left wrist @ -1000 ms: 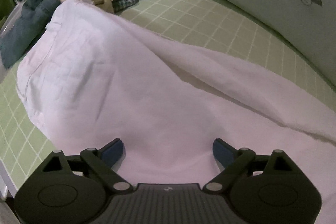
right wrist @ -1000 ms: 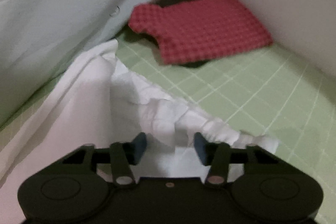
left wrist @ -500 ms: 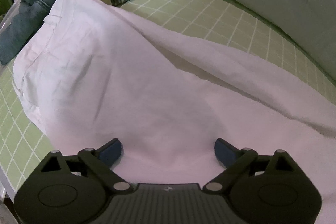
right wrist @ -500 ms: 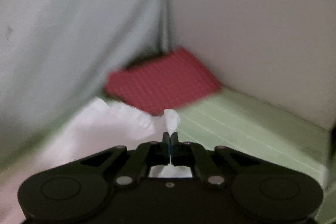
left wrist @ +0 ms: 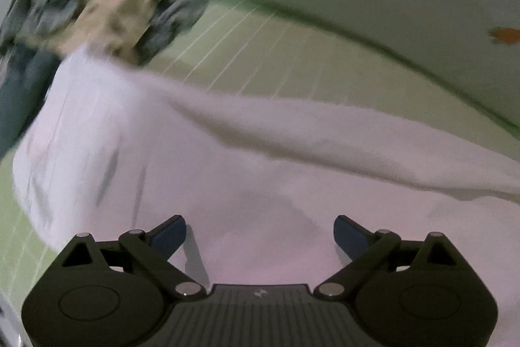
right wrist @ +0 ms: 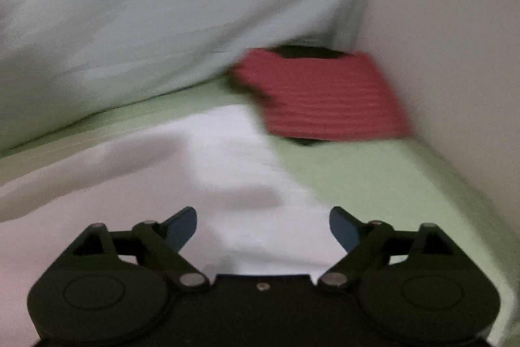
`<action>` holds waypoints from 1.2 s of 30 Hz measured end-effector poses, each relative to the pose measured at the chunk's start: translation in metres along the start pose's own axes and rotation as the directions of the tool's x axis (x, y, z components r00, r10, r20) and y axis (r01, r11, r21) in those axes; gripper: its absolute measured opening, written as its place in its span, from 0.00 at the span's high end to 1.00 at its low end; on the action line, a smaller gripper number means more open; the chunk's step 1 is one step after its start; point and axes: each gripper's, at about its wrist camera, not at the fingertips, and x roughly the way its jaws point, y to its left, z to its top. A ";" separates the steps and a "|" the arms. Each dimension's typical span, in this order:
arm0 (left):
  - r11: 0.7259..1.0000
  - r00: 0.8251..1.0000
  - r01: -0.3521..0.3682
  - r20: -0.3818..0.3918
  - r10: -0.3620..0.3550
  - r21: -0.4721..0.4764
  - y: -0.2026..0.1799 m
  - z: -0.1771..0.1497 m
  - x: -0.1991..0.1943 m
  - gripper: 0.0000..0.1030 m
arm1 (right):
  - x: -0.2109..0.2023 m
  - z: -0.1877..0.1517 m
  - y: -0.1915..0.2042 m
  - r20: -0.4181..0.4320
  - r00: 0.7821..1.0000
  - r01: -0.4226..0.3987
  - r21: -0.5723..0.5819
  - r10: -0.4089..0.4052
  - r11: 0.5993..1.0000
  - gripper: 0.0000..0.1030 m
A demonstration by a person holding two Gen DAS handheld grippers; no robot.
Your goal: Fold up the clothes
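Garment: white cloth (left wrist: 201,171) spread over the green gridded sheet (left wrist: 292,60), filling the left wrist view from 6 to 9 o'clock, with one long fold running off toward 3 o'clock; the picture is smeared by motion.
Same garment, right wrist view: white cloth (right wrist: 208,171) lies from 6 to 9 o'clock, its far edge just short of the red piece.
Left gripper (left wrist: 260,233): jaws spread wide, blue pads (left wrist: 169,234) apart over the white cloth, nothing between them.
Right gripper (right wrist: 263,228): jaws spread wide, blue pads (right wrist: 182,226) apart above the cloth edge, gripping nothing.
Red piece: folded red textured garment (right wrist: 325,96) at 1 o'clock in the right wrist view, lying flat on the sheet with something dark under it.
Pile: unfolded clothes (left wrist: 110,8), tan and grey, heaped at 10 o'clock in the left wrist view, touching the white cloth's far corner.
Backdrop: pale drape (right wrist: 162,5) along the far side at 11 o'clock; plain wall (right wrist: 455,38) at 2 o'clock.
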 end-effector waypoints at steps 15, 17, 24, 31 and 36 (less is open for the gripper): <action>0.982 0.996 0.055 -0.077 -0.042 0.180 -0.032 0.016 0.049 0.06 | 0.066 0.019 0.150 -0.191 0.935 -0.340 -0.245 0.299 0.908 0.04; 0.985 0.997 0.047 -0.075 -0.035 0.166 -0.031 0.031 0.059 0.06 | 0.079 0.028 0.160 -0.201 0.928 -0.355 -0.231 0.313 0.906 0.03; 0.994 0.997 0.018 -0.074 -0.010 0.108 -0.037 0.077 0.098 0.05 | 0.119 0.055 0.189 -0.192 0.922 -0.374 -0.208 0.337 0.904 0.00; 0.999 0.999 0.024 -0.036 -0.023 0.037 -0.040 0.095 0.112 0.03 | 0.125 0.062 0.196 -0.168 0.932 -0.348 -0.180 0.320 0.920 0.00; 0.999 0.999 0.044 0.026 -0.044 0.004 -0.031 0.083 0.083 0.03 | 0.087 0.050 0.179 -0.150 0.940 -0.322 -0.103 0.305 0.941 0.00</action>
